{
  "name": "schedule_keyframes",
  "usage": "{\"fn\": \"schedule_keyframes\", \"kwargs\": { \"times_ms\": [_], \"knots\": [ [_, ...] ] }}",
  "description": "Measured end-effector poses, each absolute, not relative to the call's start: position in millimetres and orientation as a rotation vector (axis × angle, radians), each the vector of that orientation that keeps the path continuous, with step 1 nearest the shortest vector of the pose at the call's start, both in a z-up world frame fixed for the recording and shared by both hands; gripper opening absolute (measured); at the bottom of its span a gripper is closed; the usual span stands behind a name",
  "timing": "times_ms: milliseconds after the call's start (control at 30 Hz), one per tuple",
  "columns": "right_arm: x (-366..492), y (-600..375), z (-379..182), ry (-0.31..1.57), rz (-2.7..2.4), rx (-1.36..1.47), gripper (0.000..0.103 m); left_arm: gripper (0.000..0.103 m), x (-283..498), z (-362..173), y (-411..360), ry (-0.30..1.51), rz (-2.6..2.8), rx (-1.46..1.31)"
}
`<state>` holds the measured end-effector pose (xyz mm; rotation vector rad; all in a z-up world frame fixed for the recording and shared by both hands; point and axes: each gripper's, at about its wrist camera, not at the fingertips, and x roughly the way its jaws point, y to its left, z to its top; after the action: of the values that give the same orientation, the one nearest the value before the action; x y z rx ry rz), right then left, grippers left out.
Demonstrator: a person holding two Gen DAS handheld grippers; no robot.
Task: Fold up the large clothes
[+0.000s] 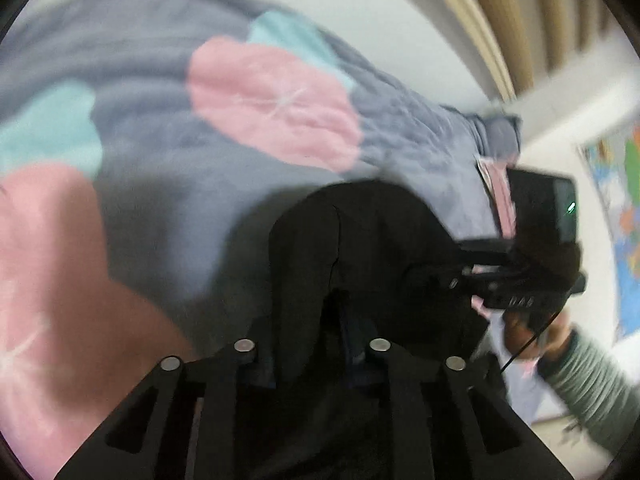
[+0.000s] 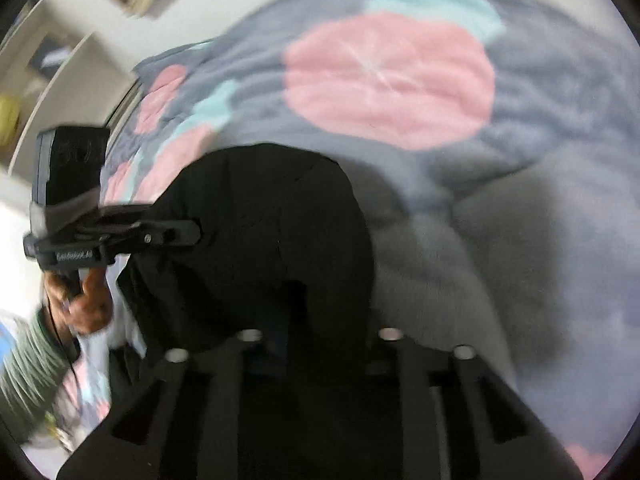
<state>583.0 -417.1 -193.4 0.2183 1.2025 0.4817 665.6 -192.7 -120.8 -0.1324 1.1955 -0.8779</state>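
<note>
While both pictures are smeared with blur, the left tongs (image 1: 316, 312) and right tongs (image 2: 320, 300) each pinch a bunch of the black garment (image 1: 360, 248), which hangs between them above the bed's grey blanket (image 1: 160, 168) with pink patches.

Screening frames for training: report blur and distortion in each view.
Left wrist: motion blur smears the quilt and curtain; fisheye bends edges; black garment lacks detail. Right wrist: quilt equally blurred, garment a dark mass.
</note>
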Motion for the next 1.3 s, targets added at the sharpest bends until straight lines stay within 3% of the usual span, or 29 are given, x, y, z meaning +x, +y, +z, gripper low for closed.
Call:
{"fn": "schedule_keyframes", "kwargs": {
  "times_ms": [233,467,633,767,900,967,1033,1167,1300],
  "knots": [
    [466.3,-396.0,-86.2,1.018,0.495,0.052,0.020,0.020,552.5,-20.4,-156.9,1.025,-0.936,-0.030],
    [329.2,-362.2,-23.0,0.906,0.464,0.002,0.020,0.020,412.5,30.7,-136.2,0.983,-0.945,0.060],
    [229.1,-342.5,-20.3,0.921,0.452,-0.040,0.020,0.019,314.8,21.9,-119.3,1.042,-0.970,0.099],
    [172.6,-322.9,-66.1,1.068,0.466,-0.028,0.020,0.020,262.5,-25.7,-112.9,1.158,-0.894,0.134],
    [154.1,-314.2,-118.0,1.213,0.432,0.013,0.026,0.021,245.5,-81.4,-106.9,1.297,-0.800,0.085],
    [150.7,-317.5,-128.2,1.276,0.407,0.040,0.027,0.021,239.8,-84.3,-99.8,1.312,-0.787,0.056],
    [148.8,-324.7,-119.1,1.280,0.380,0.049,0.031,0.024,237.8,-73.6,-90.3,1.314,-0.812,0.020],
    [150.6,-346.4,-74.7,1.214,0.312,0.060,0.056,0.031,238.7,-29.3,-65.6,1.271,-0.870,-0.007],
    [177.0,-351.2,-30.8,1.106,0.295,0.119,0.057,0.050,267.7,14.0,-59.3,1.126,-0.856,-0.094]
  ]
}}
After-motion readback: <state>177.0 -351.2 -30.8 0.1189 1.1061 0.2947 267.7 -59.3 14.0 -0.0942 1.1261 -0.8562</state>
